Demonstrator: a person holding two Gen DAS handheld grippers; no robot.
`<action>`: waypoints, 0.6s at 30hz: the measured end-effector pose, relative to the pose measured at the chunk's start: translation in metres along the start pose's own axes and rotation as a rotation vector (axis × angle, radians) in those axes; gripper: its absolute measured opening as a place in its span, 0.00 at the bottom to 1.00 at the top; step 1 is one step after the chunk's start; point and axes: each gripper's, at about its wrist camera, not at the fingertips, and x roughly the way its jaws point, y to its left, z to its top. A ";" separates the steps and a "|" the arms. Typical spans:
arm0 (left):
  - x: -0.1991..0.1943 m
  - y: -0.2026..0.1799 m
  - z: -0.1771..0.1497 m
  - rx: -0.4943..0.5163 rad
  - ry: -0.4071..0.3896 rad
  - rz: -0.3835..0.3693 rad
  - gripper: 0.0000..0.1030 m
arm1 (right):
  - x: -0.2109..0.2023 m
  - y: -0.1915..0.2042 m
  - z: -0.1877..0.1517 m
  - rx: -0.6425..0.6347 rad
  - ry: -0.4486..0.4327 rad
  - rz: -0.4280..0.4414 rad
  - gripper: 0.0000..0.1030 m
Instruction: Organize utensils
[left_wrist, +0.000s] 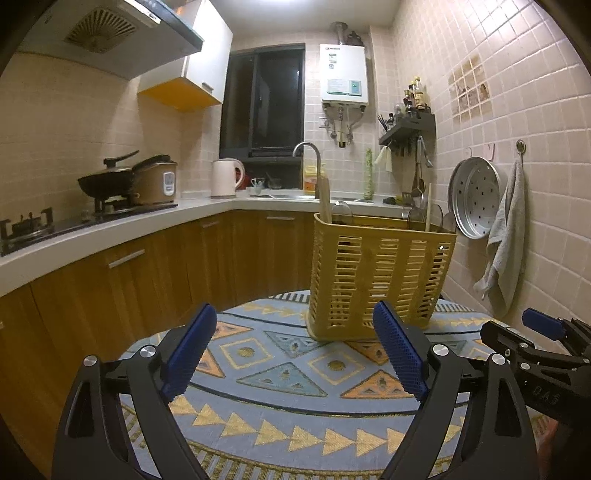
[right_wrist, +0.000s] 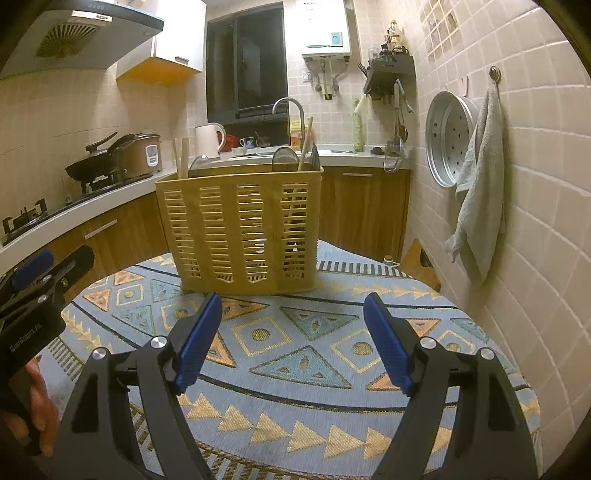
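The utensils (right_wrist: 291, 155), spoons and wooden handles, stand upright in a yellow slotted basket (right_wrist: 240, 229) on the patterned tablecloth (right_wrist: 295, 369), just ahead of both tools. The left gripper (left_wrist: 295, 347) and right gripper (right_wrist: 291, 339) hang with jaws spread wide and nothing between them. The wooden handles look light, stiff and easy to pinch near the top, while the metal spoons are probably slicker. The basket seems light plastic and might tip if a piece is pulled sideways.

Patterned tablecloth (right_wrist: 295, 369), slotted yellow utensil basket (right_wrist: 240, 229)
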 end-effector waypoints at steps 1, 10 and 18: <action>0.000 0.000 0.000 -0.001 -0.002 0.002 0.82 | 0.000 -0.001 0.000 0.004 0.002 0.000 0.73; -0.004 -0.002 0.001 0.010 -0.035 0.032 0.83 | 0.000 -0.003 0.000 0.013 -0.003 0.003 0.73; -0.006 -0.002 0.002 0.011 -0.042 0.030 0.84 | -0.003 -0.007 0.001 0.025 -0.013 0.008 0.73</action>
